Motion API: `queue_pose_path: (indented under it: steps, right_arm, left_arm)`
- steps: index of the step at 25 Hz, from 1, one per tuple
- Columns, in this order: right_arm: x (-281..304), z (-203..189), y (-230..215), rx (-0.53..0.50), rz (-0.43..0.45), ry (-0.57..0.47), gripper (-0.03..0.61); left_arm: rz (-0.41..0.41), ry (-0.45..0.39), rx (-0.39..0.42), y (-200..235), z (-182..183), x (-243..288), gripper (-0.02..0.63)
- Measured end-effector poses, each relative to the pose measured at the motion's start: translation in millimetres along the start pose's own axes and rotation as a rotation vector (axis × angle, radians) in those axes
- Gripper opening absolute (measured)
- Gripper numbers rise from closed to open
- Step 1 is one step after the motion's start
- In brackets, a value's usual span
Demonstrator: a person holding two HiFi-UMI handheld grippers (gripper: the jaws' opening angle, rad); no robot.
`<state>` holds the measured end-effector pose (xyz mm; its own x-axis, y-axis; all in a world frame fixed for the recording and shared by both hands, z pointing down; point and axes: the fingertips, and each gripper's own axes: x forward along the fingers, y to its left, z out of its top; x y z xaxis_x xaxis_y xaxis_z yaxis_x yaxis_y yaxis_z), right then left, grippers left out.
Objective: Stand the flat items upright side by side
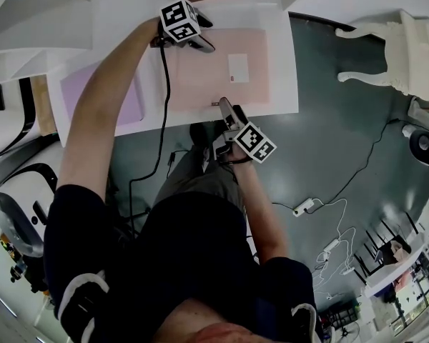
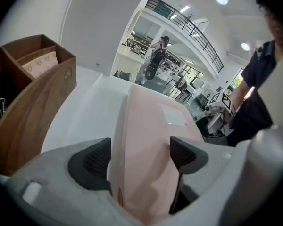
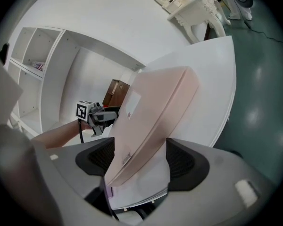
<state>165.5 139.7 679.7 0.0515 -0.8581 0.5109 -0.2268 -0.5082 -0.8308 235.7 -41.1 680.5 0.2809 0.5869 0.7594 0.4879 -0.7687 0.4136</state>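
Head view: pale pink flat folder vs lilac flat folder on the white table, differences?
The pale pink flat folder carries a white label; the lilac flat folder shows none. Pink lies mid-table; lilac lies left of it, partly hidden by the person's arm. Both lie flat, neither upright.

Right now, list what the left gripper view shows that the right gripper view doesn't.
Only the left gripper view: a pale card standing in the wooden box's compartment, and a distant person standing in the hall. Only the right gripper view: white shelves, ornate white furniture on the green floor, and the left hand-held gripper. Both: the pink folder running between open jaws, the white table, the wooden box.
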Motion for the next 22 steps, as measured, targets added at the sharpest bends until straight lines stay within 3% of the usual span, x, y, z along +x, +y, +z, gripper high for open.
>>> queue_pose_path:
  steps: [10,15,19,22]
  right_arm:
    - [2.0,2.1,3.0,0.061,0.03,-0.03,0.337]
    - [0.6,5.7,2.3,0.08,0.046,-0.051,0.339]
    - [-7.6,6.9,-2.0,0.157,0.056,-0.068,0.345]
    - [-4.3,9.2,-3.4,0.139,0.048,-0.078,0.322]
  left_arm:
    - [-0.12,0.045,-0.043,-5.1,-1.9,10.0,0.356]
    - [-0.13,0.046,-0.048,-2.6,-3.3,10.7,0.357]
    - [-0.146,0.049,-0.042,-3.0,-4.3,10.1,0.354]
    - [-0.15,0.053,-0.037,-3.3,-4.2,9.9,0.354]
